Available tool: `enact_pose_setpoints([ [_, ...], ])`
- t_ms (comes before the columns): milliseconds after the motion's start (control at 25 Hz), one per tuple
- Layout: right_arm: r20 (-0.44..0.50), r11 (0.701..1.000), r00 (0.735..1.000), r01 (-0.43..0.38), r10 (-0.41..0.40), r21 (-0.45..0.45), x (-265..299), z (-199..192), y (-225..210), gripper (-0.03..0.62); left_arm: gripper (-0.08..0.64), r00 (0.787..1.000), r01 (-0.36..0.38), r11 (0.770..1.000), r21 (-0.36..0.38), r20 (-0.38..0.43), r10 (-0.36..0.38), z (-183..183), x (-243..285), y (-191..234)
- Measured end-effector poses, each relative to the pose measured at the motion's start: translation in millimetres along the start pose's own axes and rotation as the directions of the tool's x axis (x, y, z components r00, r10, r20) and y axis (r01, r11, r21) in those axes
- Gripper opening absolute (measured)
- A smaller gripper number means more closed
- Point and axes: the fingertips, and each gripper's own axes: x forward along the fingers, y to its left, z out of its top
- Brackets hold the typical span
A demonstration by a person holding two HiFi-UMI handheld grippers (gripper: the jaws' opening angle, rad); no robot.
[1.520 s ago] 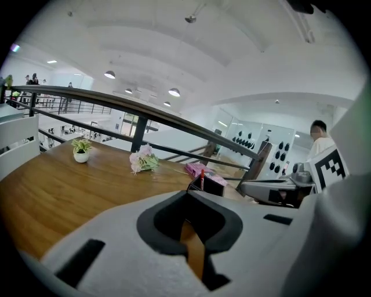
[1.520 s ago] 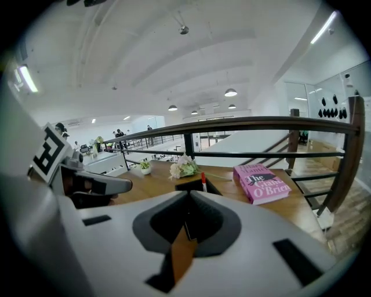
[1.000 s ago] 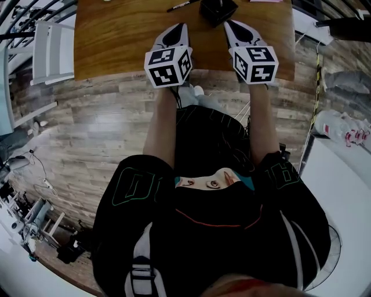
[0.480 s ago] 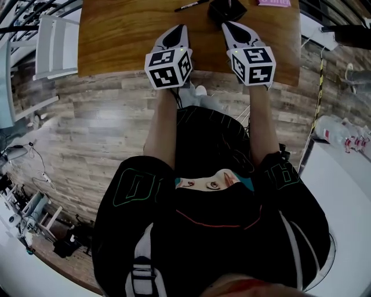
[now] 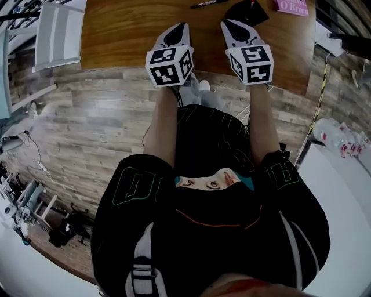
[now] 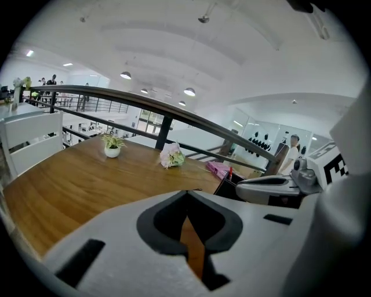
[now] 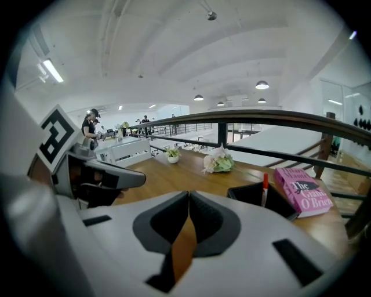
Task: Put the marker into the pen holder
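Note:
A black marker point(image 5: 210, 3) lies on the wooden table point(image 5: 127, 35) at its far edge, left of the black pen holder point(image 5: 246, 10). The holder has a red pen point(image 7: 265, 187) standing in it. My left gripper point(image 5: 178, 26) hovers over the table's near part, short of the marker, and its jaws meet with nothing between them point(image 6: 186, 196). My right gripper point(image 5: 228, 24) is beside it, just in front of the pen holder point(image 7: 255, 197), also shut and holding nothing point(image 7: 189, 195). The marker does not show clearly in either gripper view.
A pink book point(image 5: 291, 6) lies to the right of the holder. A bunch of flowers point(image 7: 219, 162) and a small potted plant point(image 7: 172, 155) stand farther back on the table, near a dark railing point(image 7: 278, 119). A white chair point(image 5: 57, 32) stands left of the table.
The table and the things on it have slid right and down in the head view, and the pink book shows more. Both grippers stay shut, side by side.

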Motion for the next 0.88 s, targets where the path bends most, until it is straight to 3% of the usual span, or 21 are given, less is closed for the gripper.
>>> enact_pose_setpoints([
  [440, -0.125, 0.987, 0.991, -0.058, 0.039, -0.153, 60.5, 4.7, 26.2, 0.015, 0.008, 1.0, 0.012, 0.999, -0.05, -0.024, -0.013, 8.4, 17.7, 41.4],
  [880, -0.305, 0.955, 0.952, -0.07, -0.022, -0.289, 117.5, -7.7, 25.2, 0.035, 0.008, 0.999, 0.029, 0.997, -0.075, -0.038, -0.031, 22.1, 39.4, 83.5],
])
